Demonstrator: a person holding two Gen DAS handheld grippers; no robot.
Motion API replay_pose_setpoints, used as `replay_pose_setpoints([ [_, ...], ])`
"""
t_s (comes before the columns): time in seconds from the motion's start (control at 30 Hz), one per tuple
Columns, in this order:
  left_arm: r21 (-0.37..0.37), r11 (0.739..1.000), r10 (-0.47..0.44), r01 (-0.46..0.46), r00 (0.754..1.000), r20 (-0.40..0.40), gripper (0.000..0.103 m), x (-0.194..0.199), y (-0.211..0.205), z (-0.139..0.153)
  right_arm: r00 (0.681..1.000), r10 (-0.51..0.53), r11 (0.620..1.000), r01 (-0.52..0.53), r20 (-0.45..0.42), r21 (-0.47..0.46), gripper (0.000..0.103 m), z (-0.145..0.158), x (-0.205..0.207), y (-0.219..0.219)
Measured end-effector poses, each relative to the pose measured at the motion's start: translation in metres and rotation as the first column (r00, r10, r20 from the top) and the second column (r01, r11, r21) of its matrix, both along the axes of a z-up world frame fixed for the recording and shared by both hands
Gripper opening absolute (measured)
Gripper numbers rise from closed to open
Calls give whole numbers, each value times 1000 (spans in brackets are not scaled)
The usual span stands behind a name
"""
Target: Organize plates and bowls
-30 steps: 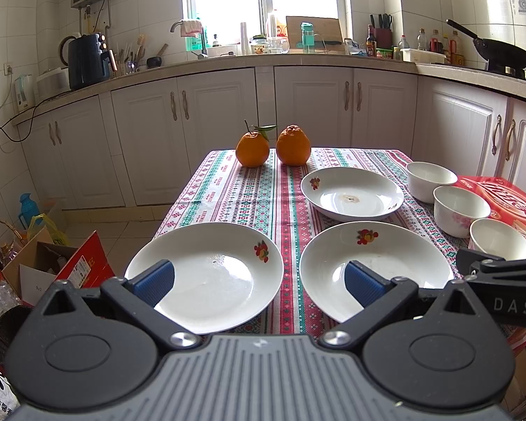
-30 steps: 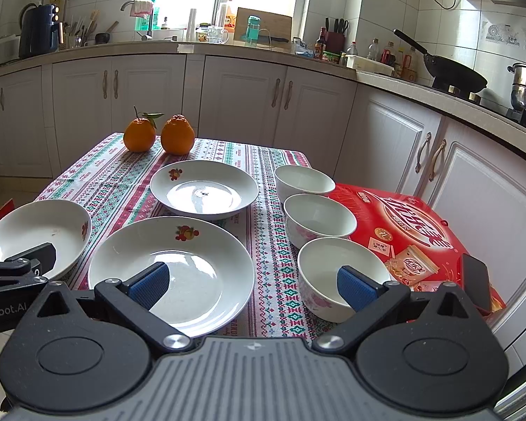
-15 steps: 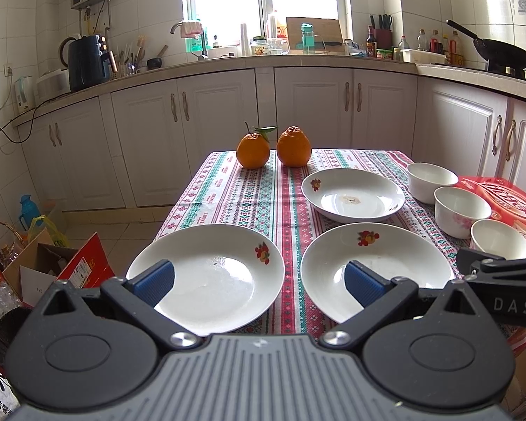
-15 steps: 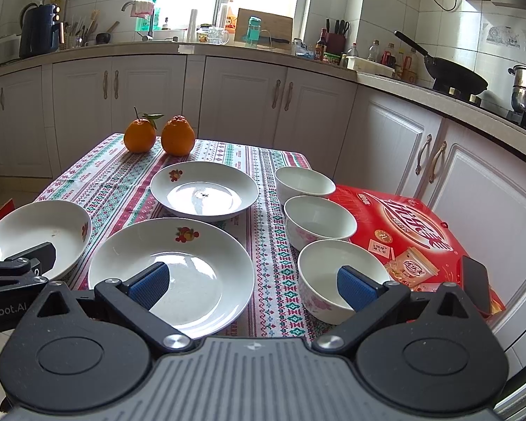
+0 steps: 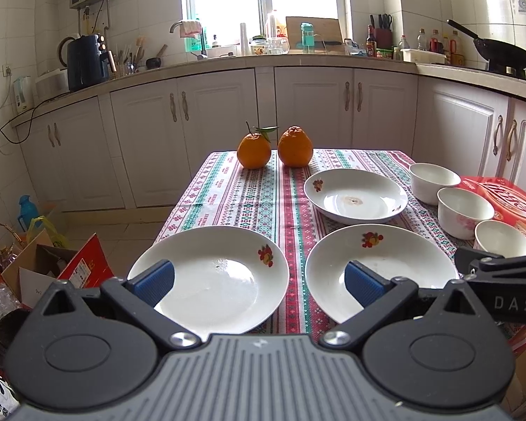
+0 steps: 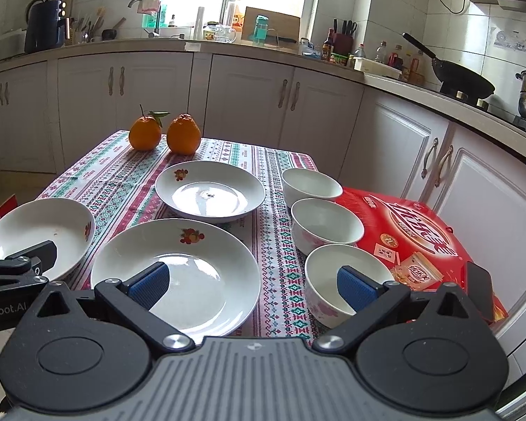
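Left tongs [image 5: 259,280] spread wide, empty — right tongs [image 6: 252,282] likewise, above plates [image 6: 207,189].

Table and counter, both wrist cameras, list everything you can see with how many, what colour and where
White ceramic plates: three, white with small fruit prints, two at the near edge and one behind.
White ceramic bowls: three, white, in a row along the right side of the table.
Round oranges: two, orange, side by side at the far end.
Patterned tablecloth: one, red, green and white stripes, covering the table.
Red printed box: one, red, right of the bowls.
Black wok: one, black, on the stove at right.
Dark blue appliance: one, on the left counter.
Left gripper: one, black with blue pads, open, above the near plates.
Right gripper: one, black with blue pads, open, holding nothing.
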State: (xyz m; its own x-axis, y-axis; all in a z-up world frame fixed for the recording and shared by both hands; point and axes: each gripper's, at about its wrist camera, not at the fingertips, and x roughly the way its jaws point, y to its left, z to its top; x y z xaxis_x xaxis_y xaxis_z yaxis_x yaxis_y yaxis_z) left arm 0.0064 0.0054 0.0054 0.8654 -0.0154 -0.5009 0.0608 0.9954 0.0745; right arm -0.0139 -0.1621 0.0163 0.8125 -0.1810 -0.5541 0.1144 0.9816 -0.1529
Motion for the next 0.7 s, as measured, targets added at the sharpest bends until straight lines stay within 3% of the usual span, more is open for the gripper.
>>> replay_pose_setpoints([
  [0.23,4,1000,-26,26,999,21,102,7,10,2,998,65,997,-65,1,52,103,3,11,-4],
  [0.5,41,998,-48,47,998,44,102,18,41,1,975,214,977,-214,68,-8,103,22,34,-6],
  [0.7,38,992,-118,120,992,-39,102,18,75,-17,942,331,941,-334,51,63,103,22,57,-2],
])
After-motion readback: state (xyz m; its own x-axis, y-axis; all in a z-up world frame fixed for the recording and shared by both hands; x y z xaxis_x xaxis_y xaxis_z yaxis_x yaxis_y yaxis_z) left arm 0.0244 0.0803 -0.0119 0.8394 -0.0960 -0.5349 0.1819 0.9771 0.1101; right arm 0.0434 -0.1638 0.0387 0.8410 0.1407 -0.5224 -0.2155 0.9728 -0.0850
